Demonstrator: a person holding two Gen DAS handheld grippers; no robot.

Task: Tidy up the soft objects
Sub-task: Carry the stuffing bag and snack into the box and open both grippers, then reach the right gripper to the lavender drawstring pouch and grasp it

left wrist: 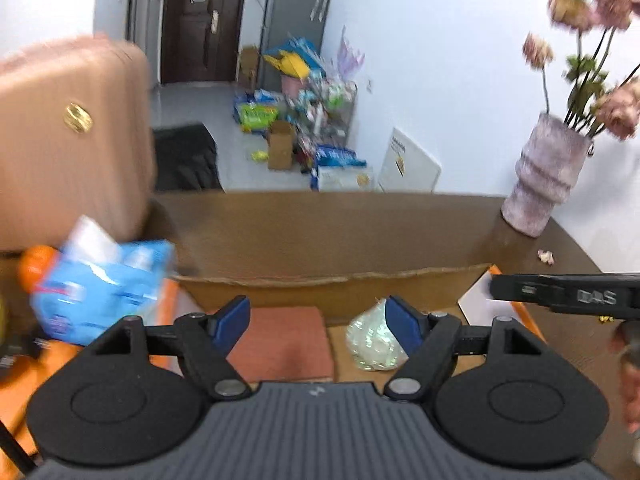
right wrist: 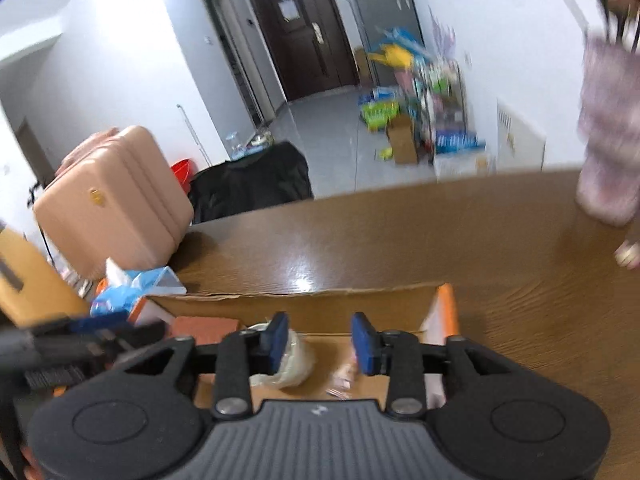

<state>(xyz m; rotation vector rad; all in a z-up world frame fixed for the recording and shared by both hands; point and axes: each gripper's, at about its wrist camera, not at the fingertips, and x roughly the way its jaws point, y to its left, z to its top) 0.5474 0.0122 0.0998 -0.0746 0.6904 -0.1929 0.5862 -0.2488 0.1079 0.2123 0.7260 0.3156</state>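
Observation:
An open cardboard box (left wrist: pixel 332 284) lies on the brown table. Inside it are a reddish-brown flat pad (left wrist: pixel 280 340) and a pale crumpled plastic bag (left wrist: pixel 370 342). My left gripper (left wrist: pixel 318 322) hovers over the box, open, with nothing between its blue pads. A blue tissue pack (left wrist: pixel 104 280) sits at the box's left edge. In the right wrist view my right gripper (right wrist: pixel 320 342) is open above the same box (right wrist: pixel 300 304). The pale bag (right wrist: pixel 298 364) lies just under its left finger, and a small pinkish item (right wrist: pixel 344 376) lies below the gap. Neither touches the pads.
A pink suitcase (left wrist: pixel 68 128) stands at the left of the table. A ribbed vase with dried flowers (left wrist: pixel 548 176) stands at the far right corner. The table's far edge (right wrist: pixel 440 184) drops to a cluttered floor. The box has orange flaps (right wrist: pixel 444 312).

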